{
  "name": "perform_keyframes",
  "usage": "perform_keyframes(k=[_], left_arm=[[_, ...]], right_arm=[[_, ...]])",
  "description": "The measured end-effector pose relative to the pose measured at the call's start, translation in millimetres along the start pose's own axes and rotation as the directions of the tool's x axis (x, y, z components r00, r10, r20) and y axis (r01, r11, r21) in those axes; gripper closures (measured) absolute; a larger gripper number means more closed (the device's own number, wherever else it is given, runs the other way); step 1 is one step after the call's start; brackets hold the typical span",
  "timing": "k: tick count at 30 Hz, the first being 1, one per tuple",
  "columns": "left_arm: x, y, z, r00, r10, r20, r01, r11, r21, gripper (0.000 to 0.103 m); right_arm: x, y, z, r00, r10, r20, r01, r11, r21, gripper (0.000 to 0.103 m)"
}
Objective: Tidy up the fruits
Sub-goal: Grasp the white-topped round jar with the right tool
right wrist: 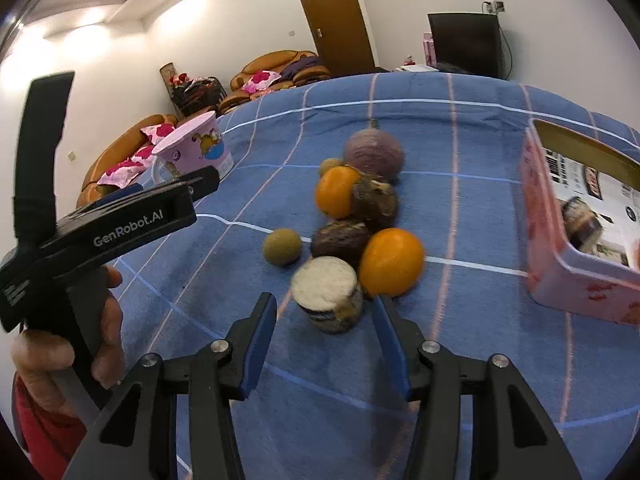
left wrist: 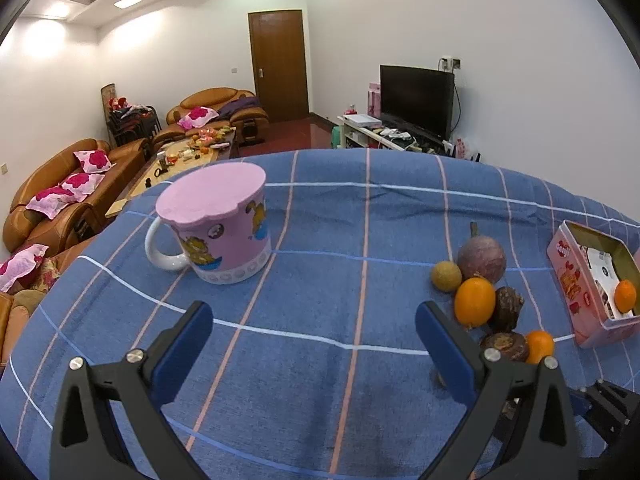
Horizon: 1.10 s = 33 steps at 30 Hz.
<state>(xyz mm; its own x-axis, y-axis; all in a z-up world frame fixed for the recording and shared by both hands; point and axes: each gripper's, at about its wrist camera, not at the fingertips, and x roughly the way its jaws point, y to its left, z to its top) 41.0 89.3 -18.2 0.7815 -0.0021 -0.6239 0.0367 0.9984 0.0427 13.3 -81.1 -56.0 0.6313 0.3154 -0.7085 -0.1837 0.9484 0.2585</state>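
A heap of fruit lies on the blue checked cloth (left wrist: 320, 380): a purple round fruit (right wrist: 374, 154), two oranges (right wrist: 336, 196) (right wrist: 391, 262), two dark brown fruits (right wrist: 376, 202) (right wrist: 340, 240) and small greenish ones (right wrist: 282, 246). Nearest is a cut brown fruit (right wrist: 326, 300) with a white face. It sits between the tips of my right gripper (right wrist: 323, 299), whose pads stand a little off it. My left gripper (left wrist: 314, 308) is open over bare cloth, left of the heap (left wrist: 475, 301). The pink tin box (left wrist: 592, 292) holds one orange (left wrist: 625, 295).
A pink lidded mug (left wrist: 224, 232) stands at the far left of the table. The pink tin box (right wrist: 560, 272) is close on the right of the heap. A hand (right wrist: 108, 320) holds the left gripper's handle. Sofas, a door and a TV are behind.
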Motion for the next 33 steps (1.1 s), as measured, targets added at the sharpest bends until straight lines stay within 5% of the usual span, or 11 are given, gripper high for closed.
perform_keyframes(k=[3,5,14,18,22,33], left_arm=[[-1.3,-4.5,-1.4,1.000,-0.008,0.002,0.008,1.000,0.026,0.000],[-2.3,-5.7,-2.9,1.000,-0.015,-0.002,0.015,0.999,0.047,0.000],[8.4,-9.9,-5.7,0.987,-0.128,-0.093,0.133,0.990,0.049,0.002],[8.9,-18.1,-9.5,0.967,-0.219,-0.133,0.229,0.971,0.070,0.022],[6.3,-37.4,-17.1,0.961,-0.228,-0.159,0.253,0.953,0.165,0.044],[2.6,-62.4,-24.6,0.928,-0.308,-0.207,0.352,0.909,0.223,0.045]], right_arm=[[10.2,4.4,4.1,1.000,-0.013,-0.016,0.013,1.000,-0.001,0.052],[12.7,4.2,3.4,0.999,-0.030,-0.027,0.030,1.000,0.002,0.063],[-9.9,1.4,-5.4,1.000,-0.002,-0.006,0.002,0.999,-0.037,0.065],[-40.2,-9.9,-10.6,0.997,-0.019,0.075,0.022,0.998,-0.050,0.065],[-61.8,-29.9,-12.6,0.985,-0.082,0.149,0.088,0.996,-0.029,0.065],[-69.0,-42.9,-11.7,0.985,-0.075,0.155,0.073,0.997,0.016,0.065]])
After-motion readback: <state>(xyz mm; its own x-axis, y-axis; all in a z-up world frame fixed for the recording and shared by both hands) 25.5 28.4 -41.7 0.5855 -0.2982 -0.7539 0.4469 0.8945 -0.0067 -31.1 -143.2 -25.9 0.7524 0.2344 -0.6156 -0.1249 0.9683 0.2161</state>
